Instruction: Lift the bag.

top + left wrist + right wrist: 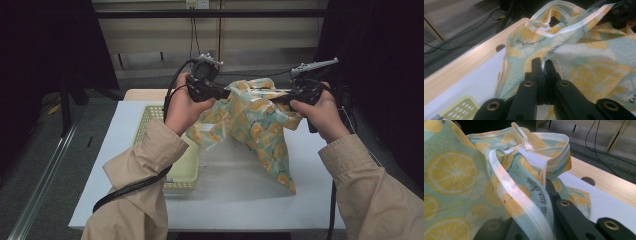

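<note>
A white table stands on grey floor in a dim room, a yellow basket at its left. Above it, right of the basket, hangs a lemon-printed cloth, white-trimmed, pinched by the closed left gripper and right gripper.

A pale yellow perforated basket is seen left of centre in the high view, set on the white table top. Its corner is caught at the lower left of the left gripper view. A light wooden strip with a round hole is shown along the table's far edge. Black cables are laid across the grey floor at the upper right of the right gripper view.
</note>
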Motion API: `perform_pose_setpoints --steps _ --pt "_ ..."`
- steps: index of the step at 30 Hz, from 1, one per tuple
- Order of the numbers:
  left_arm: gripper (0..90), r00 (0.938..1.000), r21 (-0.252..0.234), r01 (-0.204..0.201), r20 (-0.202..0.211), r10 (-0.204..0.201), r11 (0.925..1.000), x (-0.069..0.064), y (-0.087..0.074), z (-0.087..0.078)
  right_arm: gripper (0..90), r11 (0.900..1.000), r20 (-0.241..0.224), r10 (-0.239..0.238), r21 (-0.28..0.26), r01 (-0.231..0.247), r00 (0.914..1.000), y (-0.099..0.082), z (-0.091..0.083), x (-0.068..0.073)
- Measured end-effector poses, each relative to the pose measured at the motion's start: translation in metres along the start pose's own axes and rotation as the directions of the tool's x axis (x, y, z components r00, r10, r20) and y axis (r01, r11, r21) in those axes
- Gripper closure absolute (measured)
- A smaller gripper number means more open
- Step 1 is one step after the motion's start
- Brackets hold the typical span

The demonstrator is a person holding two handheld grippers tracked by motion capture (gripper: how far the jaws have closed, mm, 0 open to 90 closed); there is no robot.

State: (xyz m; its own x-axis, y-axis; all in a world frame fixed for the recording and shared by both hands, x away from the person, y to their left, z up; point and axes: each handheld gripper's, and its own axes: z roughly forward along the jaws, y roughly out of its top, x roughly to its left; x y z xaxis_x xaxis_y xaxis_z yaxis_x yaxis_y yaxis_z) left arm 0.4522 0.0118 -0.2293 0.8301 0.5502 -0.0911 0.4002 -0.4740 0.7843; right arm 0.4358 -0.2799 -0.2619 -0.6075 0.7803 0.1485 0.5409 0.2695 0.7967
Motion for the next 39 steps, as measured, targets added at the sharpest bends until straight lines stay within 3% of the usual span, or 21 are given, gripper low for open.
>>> perform_pose_setpoints --steps 15,17,20,22,26,36,39 --pt "89.3 0.9993 0.04 0.028 0.025 -0.029 0.9988 0.006 -0.04 -0.004 87.3 0.9997 -0.072 -0.011 0.023 0.013 0.9974 -0.009 0.019 0.023" --pt "86.3 0.999 0.042 0.034 0.028 -0.036 0.9985 0.007 -0.043 -0.003 81.4 0.9997 -0.089 -0.002 0.023 0.004 0.996 -0.009 0.02 0.023" --pt "81.2 0.9984 0.036 0.048 0.03 -0.049 0.9982 0.008 -0.048 -0.004 63.0 0.9992 -0.118 -0.002 0.038 0.007 0.993 -0.009 0.022 0.027" --pt "75.2 0.9982 0.04 0.053 0.027 -0.054 0.9978 0.008 -0.05 -0.004 54.2 0.9987 -0.11 -0.018 0.045 0.023 0.9937 -0.009 0.022 0.031" --pt "65.9 0.9981 0.045 0.056 0.024 -0.057 0.9974 0.008 -0.056 -0.006 40.2 0.9995 -0.101 0.002 0.031 0.001 0.9949 -0.009 0.021 0.035" --pt "16.5 0.9931 0.035 0.105 -0.056 -0.103 0.9939 0.014 -0.067 -0.018 25.8 0.9999 -0.109 0.012 -0.006 -0.013 0.994 -0.013 0.011 0.035" --pt "9.2 0.9933 0.035 0.098 -0.066 -0.095 0.9946 0.017 -0.072 -0.022 24.6 0.9997 -0.118 0.016 -0.015 -0.018 0.9929 -0.015 0.007 0.031"
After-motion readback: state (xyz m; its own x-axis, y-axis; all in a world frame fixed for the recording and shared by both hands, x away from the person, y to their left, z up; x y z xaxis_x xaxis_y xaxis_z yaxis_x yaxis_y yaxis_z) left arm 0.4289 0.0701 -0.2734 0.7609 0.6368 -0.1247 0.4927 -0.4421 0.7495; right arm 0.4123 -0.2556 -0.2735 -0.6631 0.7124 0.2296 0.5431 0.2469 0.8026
